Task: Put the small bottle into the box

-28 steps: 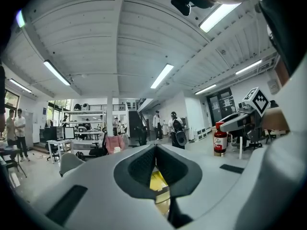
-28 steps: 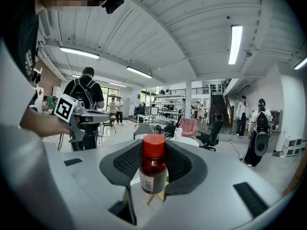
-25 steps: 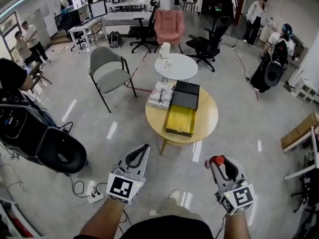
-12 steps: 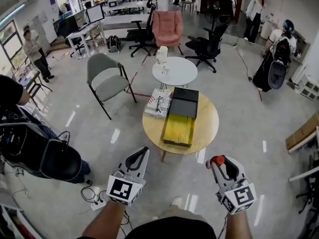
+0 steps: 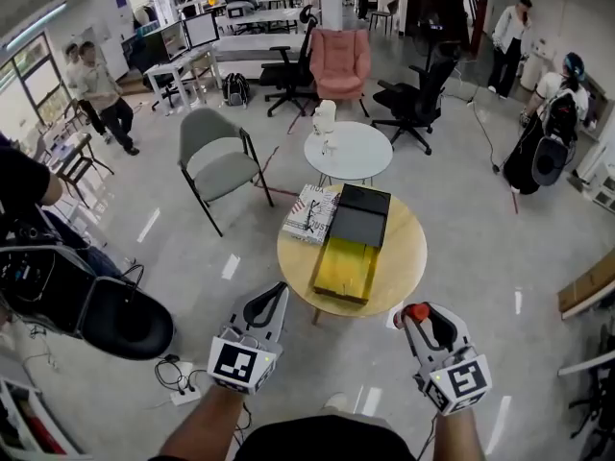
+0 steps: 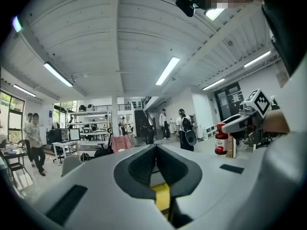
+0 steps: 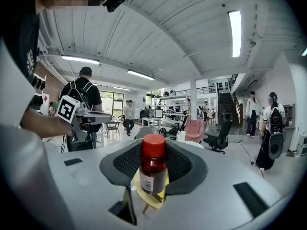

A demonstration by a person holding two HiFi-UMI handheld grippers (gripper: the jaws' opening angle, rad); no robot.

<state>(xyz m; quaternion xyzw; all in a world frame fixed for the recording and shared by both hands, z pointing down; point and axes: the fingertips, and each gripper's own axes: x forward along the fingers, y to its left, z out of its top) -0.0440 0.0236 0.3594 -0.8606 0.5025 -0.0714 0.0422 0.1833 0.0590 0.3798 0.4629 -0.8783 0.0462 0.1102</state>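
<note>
In the head view my right gripper [image 5: 420, 312] is shut on a small bottle [image 5: 416, 311] with a red cap, held just short of the round wooden table [image 5: 404, 248]. On the table lies an open yellow box [image 5: 344, 269] with a black lid [image 5: 360, 214] behind it. The right gripper view shows the bottle [image 7: 153, 169] upright between the jaws of that gripper [image 7: 153, 157]. My left gripper [image 5: 277, 289] hangs left of the table's near edge, shut and holding nothing. In the left gripper view its jaws [image 6: 155, 152] meet, and the bottle [image 6: 221, 139] shows at the right.
A magazine [image 5: 310, 212] lies on the table beside the lid. Behind stand a small white round table [image 5: 348, 150], a grey chair [image 5: 219, 161] and a pink armchair [image 5: 343, 60]. A black ring-shaped bag [image 5: 125, 320] and cables [image 5: 178, 377] lie on the floor at left. People stand around the room.
The wooden table has come lower in the head view, nearer both grippers. The grippers keep their pose, the right one still holding the bottle.
</note>
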